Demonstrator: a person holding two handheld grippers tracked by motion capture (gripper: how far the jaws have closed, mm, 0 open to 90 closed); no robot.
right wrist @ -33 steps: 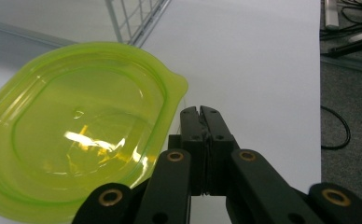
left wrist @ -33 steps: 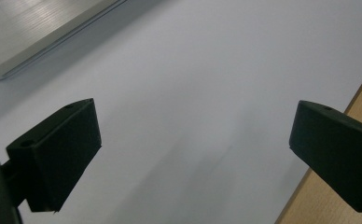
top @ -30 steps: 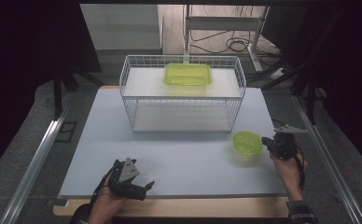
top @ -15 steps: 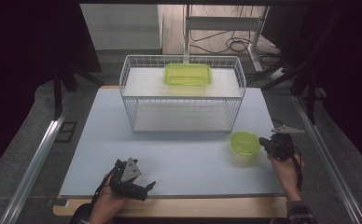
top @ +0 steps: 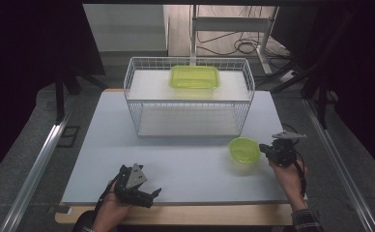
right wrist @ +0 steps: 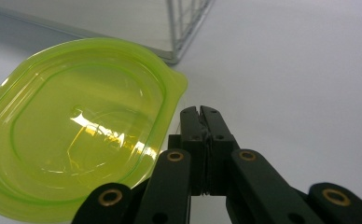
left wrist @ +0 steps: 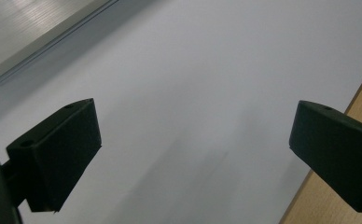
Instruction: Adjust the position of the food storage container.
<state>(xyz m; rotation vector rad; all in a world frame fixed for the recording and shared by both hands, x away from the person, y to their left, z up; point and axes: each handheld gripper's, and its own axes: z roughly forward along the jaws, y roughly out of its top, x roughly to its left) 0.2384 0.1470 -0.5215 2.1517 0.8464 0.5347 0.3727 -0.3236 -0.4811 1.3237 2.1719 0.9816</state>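
A small round yellow-green plastic container [top: 244, 150] sits on the white table top [top: 176, 159], right of centre. My right gripper [top: 267, 151] is just to its right, jaws pressed together and shut. In the right gripper view the container [right wrist: 76, 126] lies against the left side of the shut jaws [right wrist: 201, 112], and nothing shows in the seam between them. A larger rectangular yellow-green container [top: 195, 77] rests on the upper shelf of the white wire basket [top: 127, 92]. My left gripper [top: 149, 195] is near the front edge, open, with only bare table between its jaws [left wrist: 193, 154].
The wire basket's corner [right wrist: 184, 28] stands just beyond the small container. A wooden strip [left wrist: 356, 93] runs along the table's front edge. Metal rails [top: 36, 169] flank the table, and cables [top: 243, 46] lie on the floor behind.
My right gripper and the small container beside it have shifted a little to the left together. The left gripper has stayed put.
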